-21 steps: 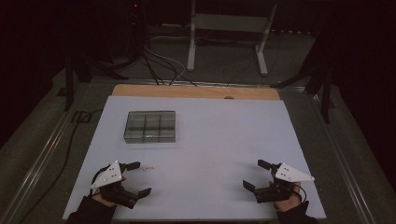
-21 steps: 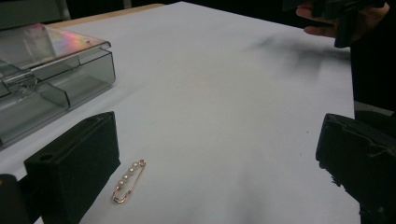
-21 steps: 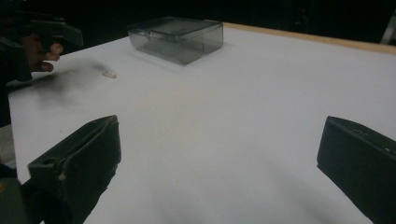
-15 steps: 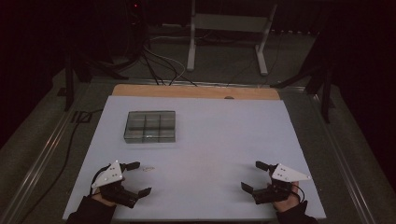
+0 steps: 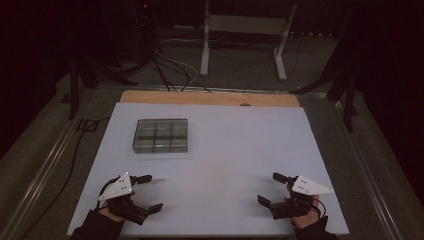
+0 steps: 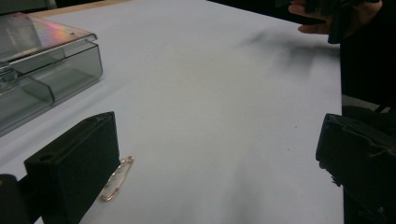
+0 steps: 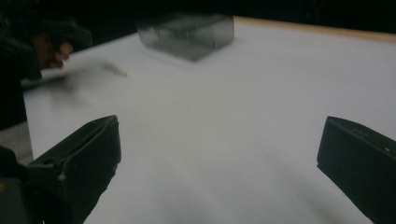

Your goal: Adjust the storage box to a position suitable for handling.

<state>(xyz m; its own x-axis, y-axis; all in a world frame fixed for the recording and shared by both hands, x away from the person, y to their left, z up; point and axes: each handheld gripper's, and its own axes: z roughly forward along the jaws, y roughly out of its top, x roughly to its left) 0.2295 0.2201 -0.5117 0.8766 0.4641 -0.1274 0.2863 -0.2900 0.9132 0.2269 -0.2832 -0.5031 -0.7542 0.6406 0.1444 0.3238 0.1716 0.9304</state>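
A clear plastic box (image 5: 161, 135) with several compartments and a shut lid sits on the white table (image 5: 235, 145) left of centre; it is also in the left gripper view (image 6: 42, 65) and the right gripper view (image 7: 189, 31). A small gold safety pin (image 6: 116, 179) lies flat by my left gripper's far jaw, seen from above as a faint mark (image 5: 159, 181). My left gripper (image 5: 150, 192) rests at the front left, open and holding nothing. At the front right my right gripper (image 5: 270, 189) is open too, with bare table between its jaws.
A wooden strip (image 5: 210, 98) edges the table's far side. Beyond it stand a metal stand (image 5: 242, 30) and cables (image 5: 170, 70) on the dark floor. Metal rails run along both sides of the table.
Both hands have drawn slightly back toward the table's front edge. The box and the pin have not moved.
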